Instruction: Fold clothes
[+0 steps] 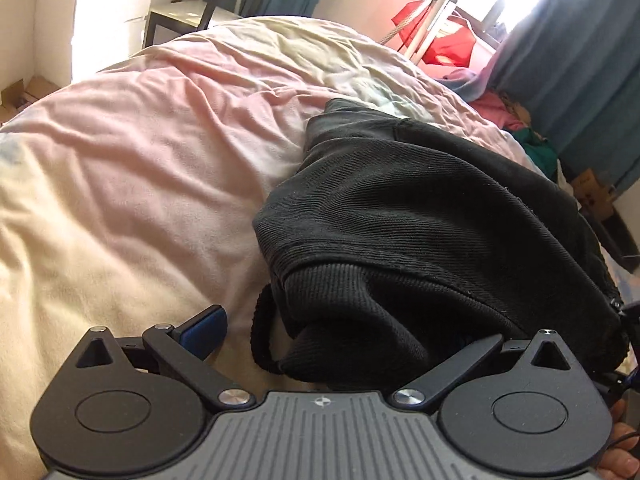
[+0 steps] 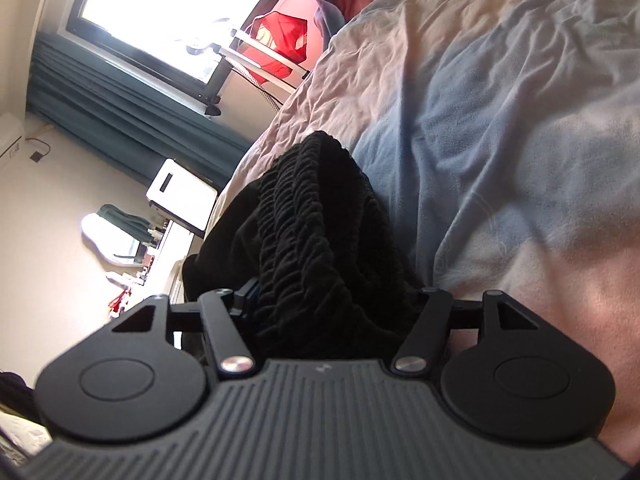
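A black garment [image 1: 420, 216] is bunched on the bed [image 1: 140, 152]. The left tongs [image 1: 340, 340] are spread around its ribbed hem; the right tongs' [image 2: 332, 300] state cannot be told, cloth filling them. Spreading flat is judged next.

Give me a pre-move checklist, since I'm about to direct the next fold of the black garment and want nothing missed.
1. Left gripper around fabric: ok, jaws spread wide around the black garment; not clamped.
2. Right gripper grip: cannot tell, elastic waistband hides the fingertips.
3. Garment supported: ok, most of it lies on the bedspread.
4. Garment flat: not ok, bunched.
5. Drawstring loop free: ok, loose on bedspread.
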A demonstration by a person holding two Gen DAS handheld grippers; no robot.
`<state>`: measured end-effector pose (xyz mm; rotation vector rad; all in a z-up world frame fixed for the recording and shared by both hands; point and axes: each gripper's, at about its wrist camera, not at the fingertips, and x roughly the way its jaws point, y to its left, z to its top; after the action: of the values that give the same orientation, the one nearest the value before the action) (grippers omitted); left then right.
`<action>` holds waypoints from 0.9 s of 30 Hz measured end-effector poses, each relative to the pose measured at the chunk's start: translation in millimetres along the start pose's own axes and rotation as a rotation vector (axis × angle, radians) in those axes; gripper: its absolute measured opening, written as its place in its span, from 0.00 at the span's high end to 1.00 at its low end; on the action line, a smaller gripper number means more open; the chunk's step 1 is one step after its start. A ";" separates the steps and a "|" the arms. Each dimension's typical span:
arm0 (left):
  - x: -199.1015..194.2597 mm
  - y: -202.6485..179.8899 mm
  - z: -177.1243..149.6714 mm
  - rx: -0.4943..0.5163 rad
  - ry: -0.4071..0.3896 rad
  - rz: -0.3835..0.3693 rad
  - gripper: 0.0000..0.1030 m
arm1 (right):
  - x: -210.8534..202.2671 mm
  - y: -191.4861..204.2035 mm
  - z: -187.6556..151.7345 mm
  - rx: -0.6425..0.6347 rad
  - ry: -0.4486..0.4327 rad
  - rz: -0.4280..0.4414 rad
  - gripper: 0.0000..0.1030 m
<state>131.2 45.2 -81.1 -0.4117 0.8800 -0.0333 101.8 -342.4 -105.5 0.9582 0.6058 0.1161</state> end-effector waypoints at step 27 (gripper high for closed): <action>-1.9 10.6 9.6 -0.048 0.075 -0.047 0.03 | 2.2 18.9 -7.5 -0.115 0.156 -0.005 0.36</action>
<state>135.6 58.6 -78.1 -0.4786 0.9462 -0.0714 102.8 -325.1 -94.6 0.8412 0.7374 0.2201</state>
